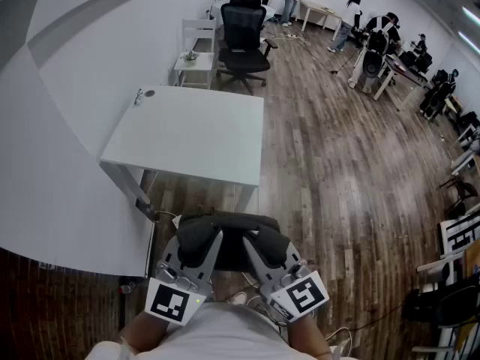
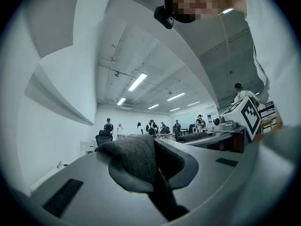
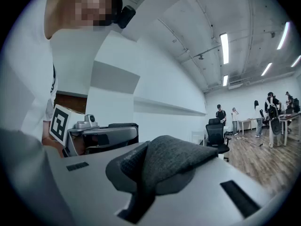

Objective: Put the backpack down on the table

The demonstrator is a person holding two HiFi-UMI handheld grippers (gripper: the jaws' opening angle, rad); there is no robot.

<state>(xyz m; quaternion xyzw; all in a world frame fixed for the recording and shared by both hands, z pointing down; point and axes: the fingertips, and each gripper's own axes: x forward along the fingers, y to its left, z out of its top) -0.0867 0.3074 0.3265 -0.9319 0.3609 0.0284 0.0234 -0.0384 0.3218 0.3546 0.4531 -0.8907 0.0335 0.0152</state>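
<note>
I hold a dark grey backpack (image 1: 229, 235) in the air close to my body, just short of the near edge of the white table (image 1: 187, 137). My left gripper (image 1: 204, 247) is shut on a fold of its fabric (image 2: 136, 161), which bunches up between the jaws. My right gripper (image 1: 259, 250) is likewise shut on a padded fold of the backpack (image 3: 164, 161). Both grippers point level towards the table, side by side. The bag's lower part is hidden under the grippers and my body.
A small object (image 1: 142, 94) lies at the table's far left corner. Beyond the table stand a black office chair (image 1: 244, 36) and a white side chair (image 1: 196, 51). A white wall runs along the left. Wooden floor, desks and people fill the far right.
</note>
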